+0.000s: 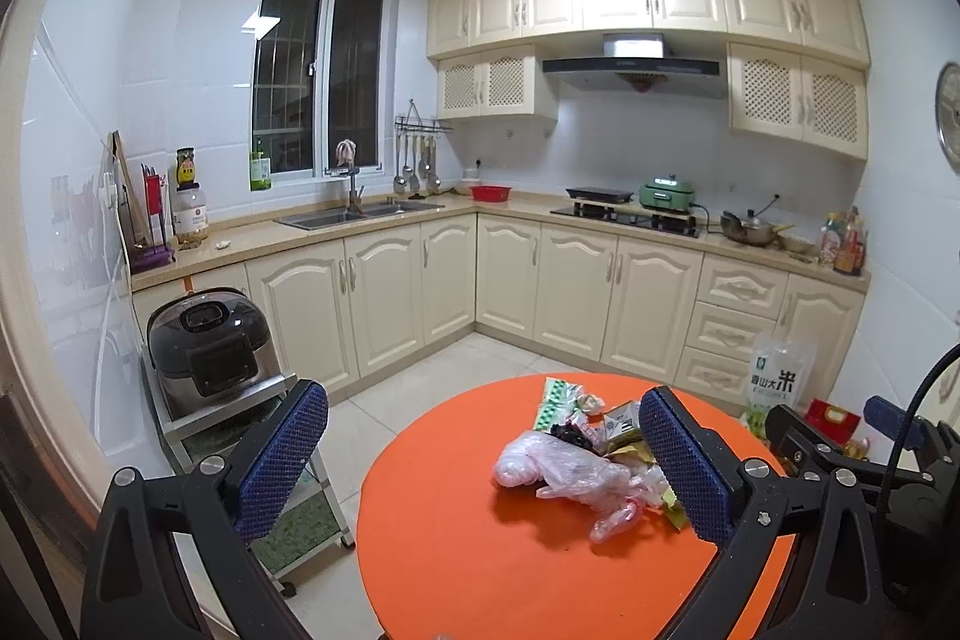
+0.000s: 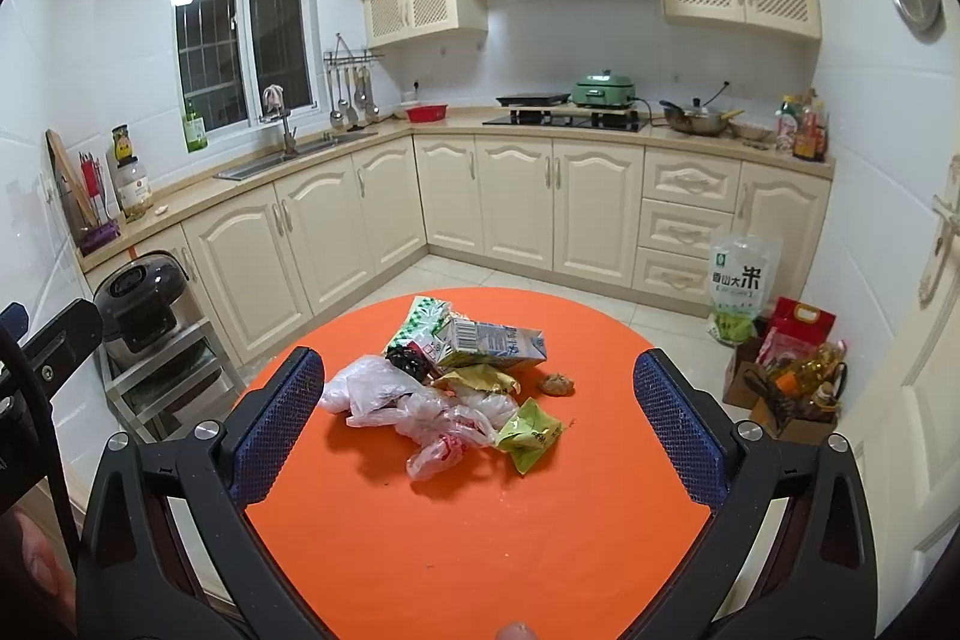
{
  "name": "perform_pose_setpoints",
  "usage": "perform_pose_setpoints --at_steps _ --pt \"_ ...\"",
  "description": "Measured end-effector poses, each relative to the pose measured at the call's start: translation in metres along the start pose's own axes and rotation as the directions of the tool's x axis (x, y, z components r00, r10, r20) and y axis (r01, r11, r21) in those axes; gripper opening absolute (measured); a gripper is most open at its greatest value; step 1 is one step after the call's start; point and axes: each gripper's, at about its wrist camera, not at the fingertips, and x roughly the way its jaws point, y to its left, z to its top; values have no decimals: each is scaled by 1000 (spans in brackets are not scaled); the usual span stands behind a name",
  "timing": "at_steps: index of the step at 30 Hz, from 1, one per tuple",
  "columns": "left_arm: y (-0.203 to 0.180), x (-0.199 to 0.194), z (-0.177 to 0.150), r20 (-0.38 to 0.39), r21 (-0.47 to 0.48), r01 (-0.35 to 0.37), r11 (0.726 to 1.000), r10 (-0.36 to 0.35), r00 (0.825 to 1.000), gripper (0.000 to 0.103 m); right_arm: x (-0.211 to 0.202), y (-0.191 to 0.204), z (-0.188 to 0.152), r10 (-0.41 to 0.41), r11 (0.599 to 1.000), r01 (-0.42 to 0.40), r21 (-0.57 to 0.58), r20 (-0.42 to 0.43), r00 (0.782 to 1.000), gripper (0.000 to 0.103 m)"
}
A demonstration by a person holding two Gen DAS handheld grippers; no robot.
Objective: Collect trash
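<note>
Both claws hang above the near edge of the round orange table [image 2: 480, 520], the left claw [image 1: 486, 466] and the right claw [image 2: 480, 418] each with its blue fingers spread wide and nothing between them. The trash sits in one loose heap around the middle of the table: a crumpled plastic bag [image 2: 390, 394] on the left, a milk carton [image 2: 498, 340] lying on its side behind it toward the far edge, a green wrapper [image 2: 531, 433] to the right, and a small brown lump [image 2: 557, 383] just apart from the heap.
</note>
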Motion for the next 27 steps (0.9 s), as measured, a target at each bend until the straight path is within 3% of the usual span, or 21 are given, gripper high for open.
perform_pose_setpoints --at_steps 27 --pt "-5 17 -4 9 15 1 1000 -2 1000 102 6 -1 3 5 1000 -5 -28 -12 1000 103"
